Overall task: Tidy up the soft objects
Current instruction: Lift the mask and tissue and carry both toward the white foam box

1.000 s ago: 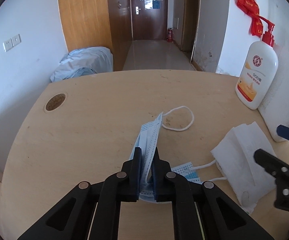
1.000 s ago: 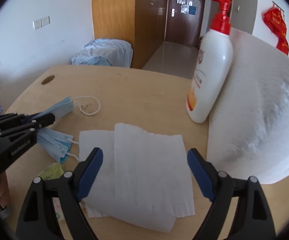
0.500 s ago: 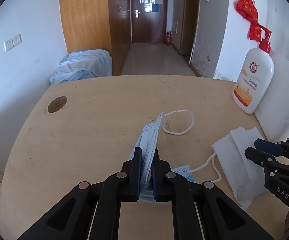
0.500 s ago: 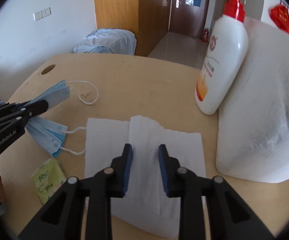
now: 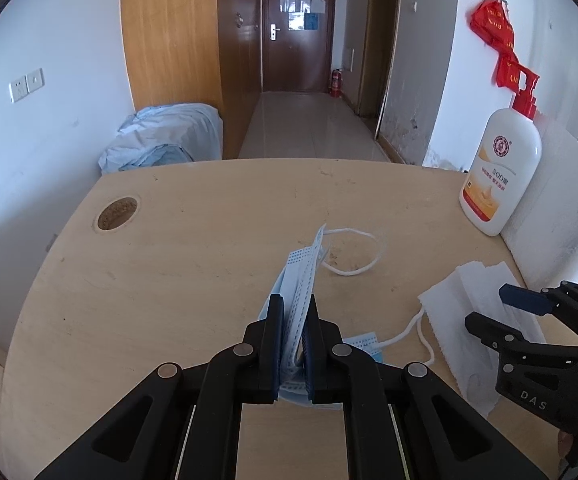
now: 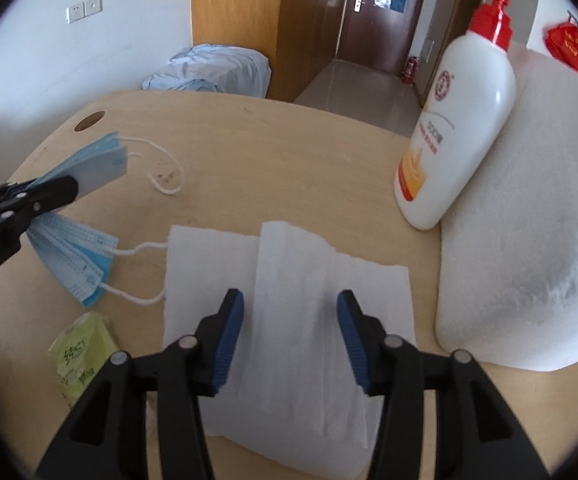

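My left gripper [image 5: 293, 304] is shut on a bundle of light blue face masks [image 5: 303, 276], held edge-up just above the wooden table [image 5: 169, 280]; their white ear loop trails onto the wood. More blue masks [image 6: 73, 256] lie fanned on the table under my left gripper [image 6: 49, 194]. My right gripper [image 6: 289, 304] hovers over white paper towel sheets [image 6: 289, 264]. Its jaws are opening, with the raised fold of the towel between them and neither blue pad pressing on it. In the left wrist view the right gripper [image 5: 489, 306] sits over the towel [image 5: 461, 300].
A white lotion bottle [image 6: 453, 132] with a red pump stands at the right, leaning against a big white paper roll [image 6: 529, 220]. A green tissue pack [image 6: 83, 354] lies near the front left edge. A cable hole [image 5: 117, 213] is at the table's far left.
The right jaws went from wide apart to nearly together over the towel's fold, then spread partway again. The left gripper kept still with the masks in it.
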`<state>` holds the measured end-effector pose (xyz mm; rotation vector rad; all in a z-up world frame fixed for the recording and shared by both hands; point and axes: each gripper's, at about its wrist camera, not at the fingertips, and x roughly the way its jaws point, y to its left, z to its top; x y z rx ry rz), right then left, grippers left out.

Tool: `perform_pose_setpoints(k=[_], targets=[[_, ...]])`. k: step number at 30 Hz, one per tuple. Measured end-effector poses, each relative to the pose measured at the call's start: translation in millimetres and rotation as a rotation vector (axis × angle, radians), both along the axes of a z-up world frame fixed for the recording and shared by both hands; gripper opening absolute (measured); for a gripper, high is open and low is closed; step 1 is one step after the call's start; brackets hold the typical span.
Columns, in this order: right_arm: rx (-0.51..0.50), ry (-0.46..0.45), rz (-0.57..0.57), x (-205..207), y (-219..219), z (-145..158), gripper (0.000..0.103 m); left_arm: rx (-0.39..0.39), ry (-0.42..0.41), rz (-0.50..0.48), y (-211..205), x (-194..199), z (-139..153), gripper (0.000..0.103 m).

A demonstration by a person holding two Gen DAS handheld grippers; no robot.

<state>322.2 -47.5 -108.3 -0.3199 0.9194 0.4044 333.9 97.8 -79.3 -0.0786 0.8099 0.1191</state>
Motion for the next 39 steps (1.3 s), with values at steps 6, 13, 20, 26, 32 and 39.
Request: perform_pose_setpoints(k=[6,13,20,26,32,39], targets=[[0.105,0.065,-0.026,7,-13,4,0.01,0.0,-0.004,0.002,0,0,1,0.009],[0.18,0.045,-0.026,-2,-19,21,0.007,0.001,-0.031,0.002,-3,-5,8,0.009],[0.224,-0.05,-0.044,-15,-31,48,0.007,-0.003,-0.093,0.008,-3,-18,28,0.009],[0.26,-0.11,-0.053,-26,-38,68,0.007,-0.001,-0.185,0.016,-4,-39,62,0.009],[0.286,-0.168,-0.055,-42,-37,88,0.007,0.009,-0.213,0.008,-14,-59,74,0.009],[0.28,-0.164,-0.063,-64,-43,88,0.007,0.015,-0.217,-0.005,-30,-88,84,0.009]])
